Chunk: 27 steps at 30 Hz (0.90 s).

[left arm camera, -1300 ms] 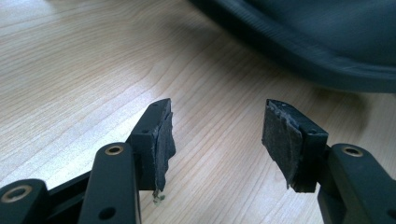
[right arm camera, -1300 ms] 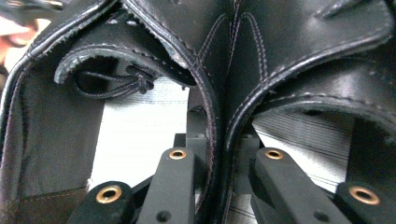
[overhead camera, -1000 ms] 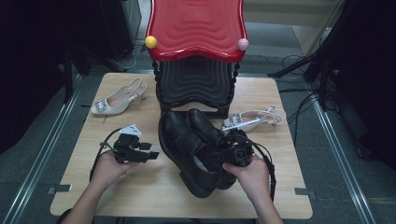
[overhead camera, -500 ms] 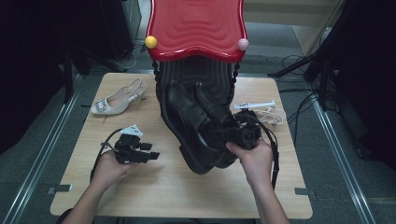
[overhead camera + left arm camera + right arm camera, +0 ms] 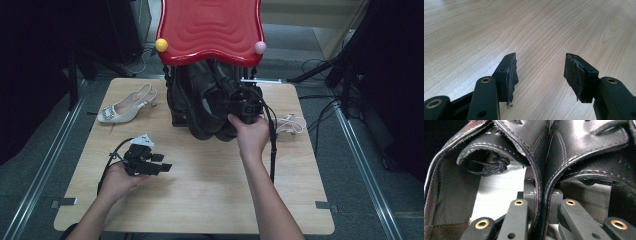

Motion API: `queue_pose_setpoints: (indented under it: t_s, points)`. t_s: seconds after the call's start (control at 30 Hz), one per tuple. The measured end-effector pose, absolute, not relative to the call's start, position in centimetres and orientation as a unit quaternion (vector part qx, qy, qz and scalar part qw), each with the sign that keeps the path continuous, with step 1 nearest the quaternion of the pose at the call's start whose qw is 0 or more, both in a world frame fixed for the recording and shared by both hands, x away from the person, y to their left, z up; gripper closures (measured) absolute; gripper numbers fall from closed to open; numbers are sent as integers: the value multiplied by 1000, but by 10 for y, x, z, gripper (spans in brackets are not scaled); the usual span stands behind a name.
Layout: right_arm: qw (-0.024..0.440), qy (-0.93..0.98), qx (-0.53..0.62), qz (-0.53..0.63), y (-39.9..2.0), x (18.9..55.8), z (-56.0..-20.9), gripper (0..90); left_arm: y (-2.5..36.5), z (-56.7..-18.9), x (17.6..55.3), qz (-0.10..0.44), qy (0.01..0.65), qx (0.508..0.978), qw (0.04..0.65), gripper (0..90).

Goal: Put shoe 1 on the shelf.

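Observation:
A pair of black leather shoes (image 5: 207,102) hangs from my right gripper (image 5: 245,107), lifted off the table and reaching in under the red top (image 5: 210,30) of a black rack. In the right gripper view my right gripper (image 5: 540,195) is shut on the two inner collars of the shoes (image 5: 574,142), pinched side by side. My left gripper (image 5: 162,167) rests low over the wooden table (image 5: 200,200) at the front left. In the left gripper view it (image 5: 540,66) stands open, with bare wood between its pads.
A white slingback heel (image 5: 122,107) lies at the table's back left. A white sandal (image 5: 292,124) lies at the right, just beyond my right hand. A yellow ball (image 5: 161,45) and a pink ball (image 5: 260,47) sit at the red top's front corners.
My right hand has carried the black shoes up and away from the person, from the table's middle to the rack under the red top. The left hand has stayed put.

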State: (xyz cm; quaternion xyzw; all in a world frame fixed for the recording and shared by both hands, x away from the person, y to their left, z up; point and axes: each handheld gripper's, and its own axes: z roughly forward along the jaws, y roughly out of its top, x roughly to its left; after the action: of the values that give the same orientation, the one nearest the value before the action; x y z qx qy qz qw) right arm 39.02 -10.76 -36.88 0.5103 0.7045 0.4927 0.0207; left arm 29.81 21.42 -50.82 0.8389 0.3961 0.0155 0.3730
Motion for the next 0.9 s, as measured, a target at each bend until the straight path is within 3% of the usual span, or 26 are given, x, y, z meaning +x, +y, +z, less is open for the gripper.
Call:
queue_pose_setpoints:
  t_s: [0.4,0.53,0.7,0.9]
  points:
    - [77,654,548,516,-88,418,-369,831,213,-508,298,14,392,840,375,441]
    - [65,646,558,517,-83,424,-374,828,211,-509,298,14,389,843,372,441]
    - [89,650,561,504,-70,425,-378,827,211,-508,298,15,387,843,373,442]
    - [73,637,579,504,-64,429,-381,795,210,-508,298,13,386,844,373,443]
